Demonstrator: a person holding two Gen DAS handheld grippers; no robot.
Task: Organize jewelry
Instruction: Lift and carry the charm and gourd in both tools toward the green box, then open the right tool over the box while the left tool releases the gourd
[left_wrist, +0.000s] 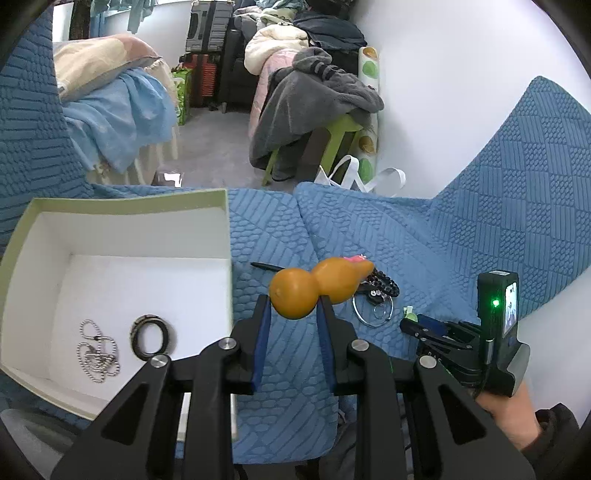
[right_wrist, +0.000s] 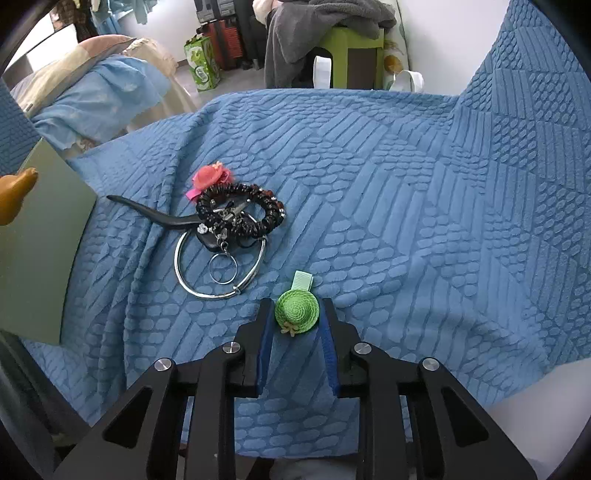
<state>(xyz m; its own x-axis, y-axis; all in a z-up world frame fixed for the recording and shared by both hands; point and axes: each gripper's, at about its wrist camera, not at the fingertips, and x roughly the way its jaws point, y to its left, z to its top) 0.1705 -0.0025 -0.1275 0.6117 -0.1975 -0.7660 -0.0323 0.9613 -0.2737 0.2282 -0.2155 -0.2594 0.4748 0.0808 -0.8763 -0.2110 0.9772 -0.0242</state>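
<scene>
My left gripper (left_wrist: 293, 301) is shut on an orange gourd charm (left_wrist: 314, 286) and holds it above the blue blanket, just right of the white box (left_wrist: 129, 197). A ball chain (left_wrist: 98, 349) and a black ring (left_wrist: 151, 336) lie inside the box. My right gripper (right_wrist: 296, 307) points down at the blanket with its pads against a green hat hair clip (right_wrist: 296, 311). Beyond it lies a pile: a pink hat clip (right_wrist: 210, 175), a black bead bracelet (right_wrist: 240, 212), a silver bangle (right_wrist: 218, 266) and a black hair stick (right_wrist: 147, 212).
The box's green outer wall (right_wrist: 40, 240) stands left of the pile. A blue textured blanket (right_wrist: 406, 221) covers the seat and the backrest. Beyond the edge are a bed (left_wrist: 110, 103), a green stool with grey clothes (left_wrist: 314, 107) and a white wall.
</scene>
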